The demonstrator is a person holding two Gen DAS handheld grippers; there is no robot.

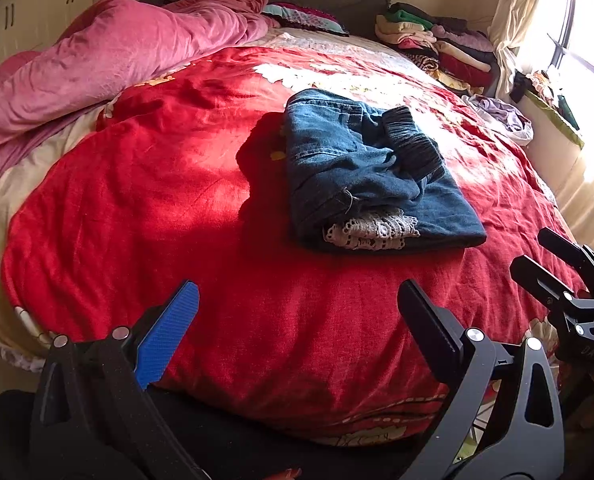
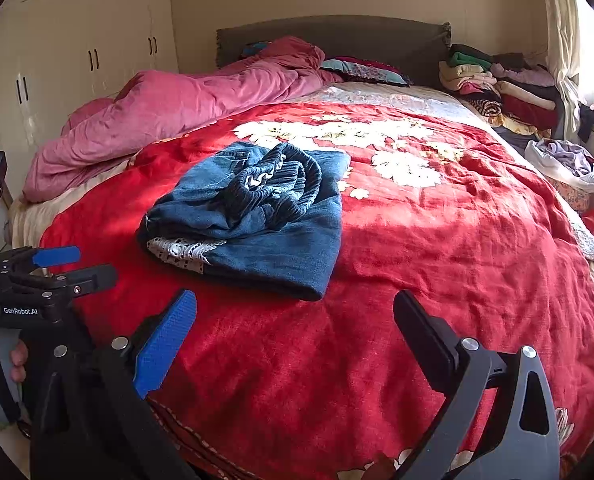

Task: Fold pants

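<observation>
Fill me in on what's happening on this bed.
A person holding a gripper in each hand is folding pants. The denim pants lie in a folded bundle on the red bedspread, lace trim showing at the near edge. The left gripper and right gripper hover short of the bundle, jaws open, touching nothing. Stacked clothes sit by the headboard.

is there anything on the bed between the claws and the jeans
Nothing visible. Only bare red bedspread lies between the open left claw and the folded jeans, and the same holds for the open right claw. The pink duvet and the clothes stack lie off to the sides.
</observation>
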